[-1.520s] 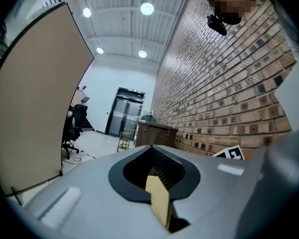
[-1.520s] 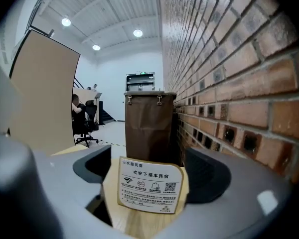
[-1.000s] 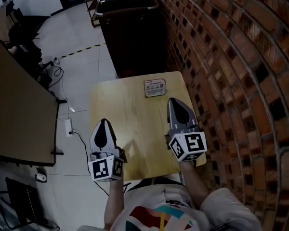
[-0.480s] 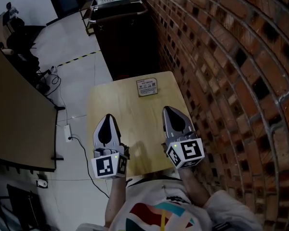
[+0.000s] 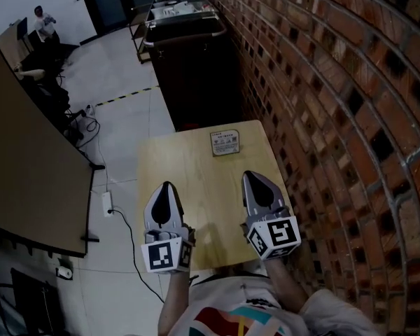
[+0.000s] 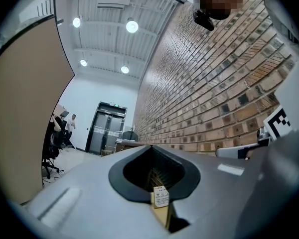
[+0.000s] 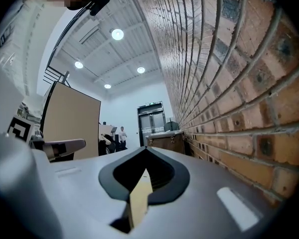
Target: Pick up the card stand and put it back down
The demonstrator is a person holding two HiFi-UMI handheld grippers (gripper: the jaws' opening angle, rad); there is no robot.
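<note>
we hold the left gripper [image 5: 166, 185] and right gripper [image 5: 250, 175] above the desk's [image 5: 199, 170] near edge, fingers pressed together, empty, card stand [image 5: 225, 142] at the far edge, well beyond both tips

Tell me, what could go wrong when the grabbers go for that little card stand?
The card stand sits near the far edge of the wooden table, so a nudge might push it off. Both the left gripper and right gripper look shut; reaching without opening would probably just poke it over. The brick wall runs close beside the right gripper, which might bump it.
</note>
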